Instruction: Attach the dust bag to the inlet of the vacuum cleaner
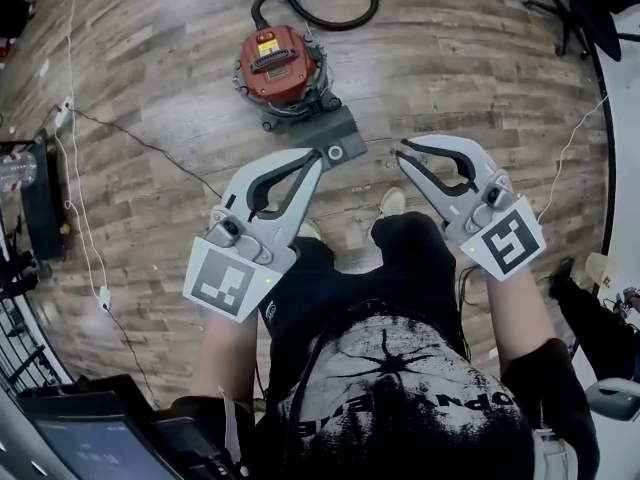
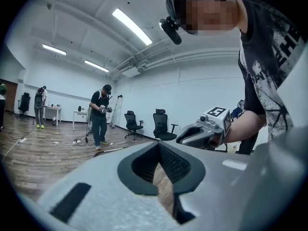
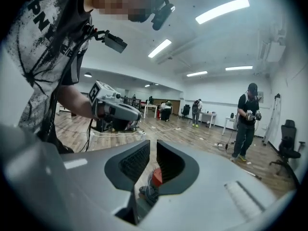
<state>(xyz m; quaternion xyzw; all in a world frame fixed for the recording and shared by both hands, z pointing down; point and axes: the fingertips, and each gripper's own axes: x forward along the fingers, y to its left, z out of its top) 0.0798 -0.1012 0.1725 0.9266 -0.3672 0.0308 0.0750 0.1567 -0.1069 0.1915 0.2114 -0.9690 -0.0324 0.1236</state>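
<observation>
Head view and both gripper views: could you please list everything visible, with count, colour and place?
vacuum cleaner: one, red and grey, on the floor ahead.
hose: one, black, looped behind the vacuum cleaner.
dust bag: one, dark grey with a round opening, on the floor at the vacuum cleaner's near side.
cables: several, black and white, on the floor at the left.
office chairs: two, black, by the far wall in the left gripper view.
other people: several, dark clothes, standing further back.
floor: one, brown wood.
left gripper: one, grey, jaws shut, empty.
right gripper: one, grey, jaws slightly apart, empty.
</observation>
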